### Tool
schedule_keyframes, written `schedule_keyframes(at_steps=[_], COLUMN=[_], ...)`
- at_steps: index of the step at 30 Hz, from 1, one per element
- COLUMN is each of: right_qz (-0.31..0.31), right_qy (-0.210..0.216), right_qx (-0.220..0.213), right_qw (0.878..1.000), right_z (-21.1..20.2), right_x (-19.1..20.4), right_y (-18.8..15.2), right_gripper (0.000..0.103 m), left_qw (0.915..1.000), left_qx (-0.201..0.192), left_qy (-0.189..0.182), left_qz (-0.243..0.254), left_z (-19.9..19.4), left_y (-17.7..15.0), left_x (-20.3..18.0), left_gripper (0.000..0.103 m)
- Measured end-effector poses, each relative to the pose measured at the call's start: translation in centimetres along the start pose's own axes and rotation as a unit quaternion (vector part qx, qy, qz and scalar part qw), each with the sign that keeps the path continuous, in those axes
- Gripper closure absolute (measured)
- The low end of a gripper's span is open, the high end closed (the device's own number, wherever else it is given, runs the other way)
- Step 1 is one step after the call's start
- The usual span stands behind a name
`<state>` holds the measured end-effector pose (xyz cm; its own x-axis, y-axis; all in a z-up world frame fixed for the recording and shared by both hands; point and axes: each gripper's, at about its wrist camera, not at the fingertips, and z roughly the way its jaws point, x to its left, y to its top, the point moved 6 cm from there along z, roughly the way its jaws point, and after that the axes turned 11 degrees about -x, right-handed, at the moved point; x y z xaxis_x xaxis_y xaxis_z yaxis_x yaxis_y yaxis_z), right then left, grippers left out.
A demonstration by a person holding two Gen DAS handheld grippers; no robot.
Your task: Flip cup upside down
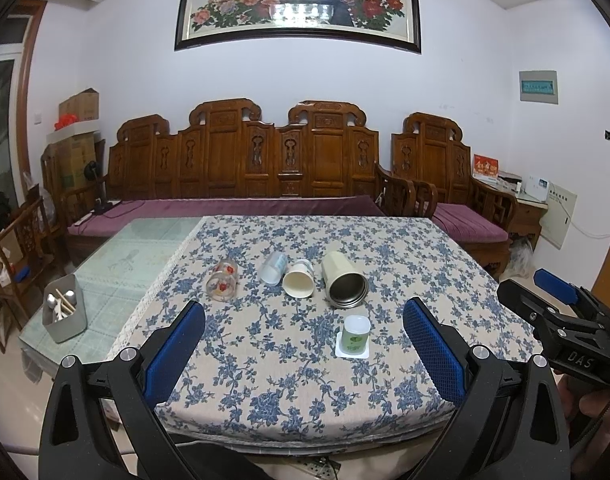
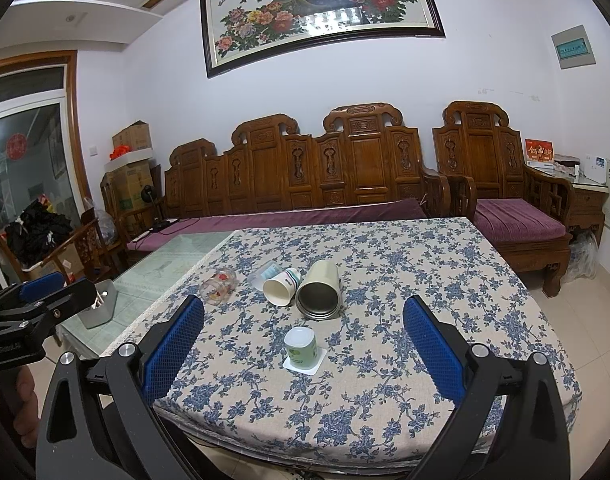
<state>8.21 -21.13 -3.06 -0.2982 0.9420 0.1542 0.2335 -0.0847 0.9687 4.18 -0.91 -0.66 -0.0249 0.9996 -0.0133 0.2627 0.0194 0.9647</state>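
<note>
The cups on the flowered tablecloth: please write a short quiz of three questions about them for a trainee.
1. True or false: the small green yogurt cup already stands upside down on its wide rim.
2. How many cups lie on their sides behind it? A) two B) four C) six
3. Fill in: the left hand-held gripper and the right hand-held gripper are both ____ and hold nothing.

Key: 1 true. 2 B: the glass cup, the clear plastic cup, the paper cup and the metal cup. 3 open.
</note>
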Motion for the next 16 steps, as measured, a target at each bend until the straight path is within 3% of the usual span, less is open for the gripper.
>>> schedule_keyframes(at_steps=[16], right_qz=[0.0], right_qy=[0.0], right_qx=[0.0], right_qw=[1.0], right_z=[0.07], right_x=[0.04], right_y=[-0.08], right_gripper=[0.003], left_qw=[1.0], left_qx=[0.0], left_qy=[0.001], left_qz=[0.0], left_z=[-0.12], left_y=[0.0], left_x=[-0.02], left_gripper=[0.007])
